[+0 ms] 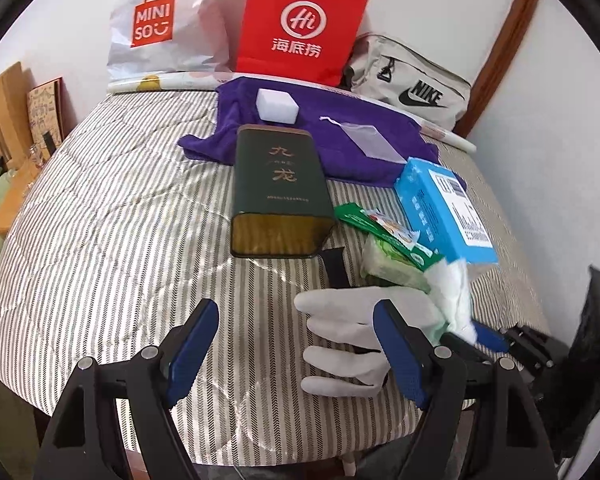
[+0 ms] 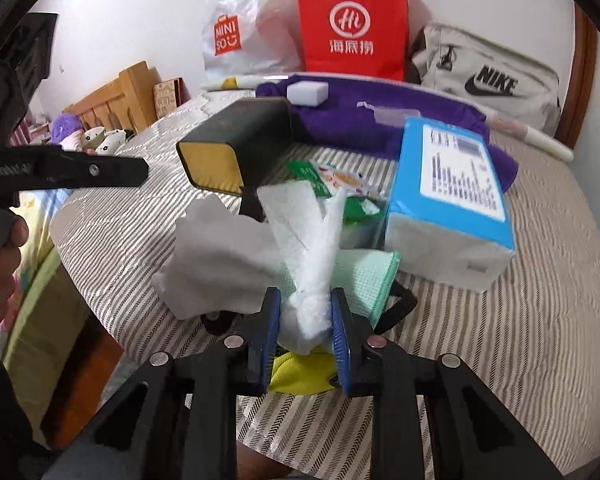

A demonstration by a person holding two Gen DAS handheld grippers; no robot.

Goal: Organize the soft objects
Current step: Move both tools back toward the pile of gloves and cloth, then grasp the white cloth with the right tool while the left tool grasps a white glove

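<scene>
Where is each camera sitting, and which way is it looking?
Left wrist: rides on the left gripper, open over the striped bed, facing the green tin and red bag; a white glove lies ahead.
Right wrist: rides on the right gripper, pinching a white tissue, facing the same wall; the left gripper shows.
Shared: tin, red bag, blue tissue pack.

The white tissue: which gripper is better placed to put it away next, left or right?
Right. The right gripper is already shut on the white tissue. The left gripper is open and holds nothing, hovering near the white glove.
</scene>
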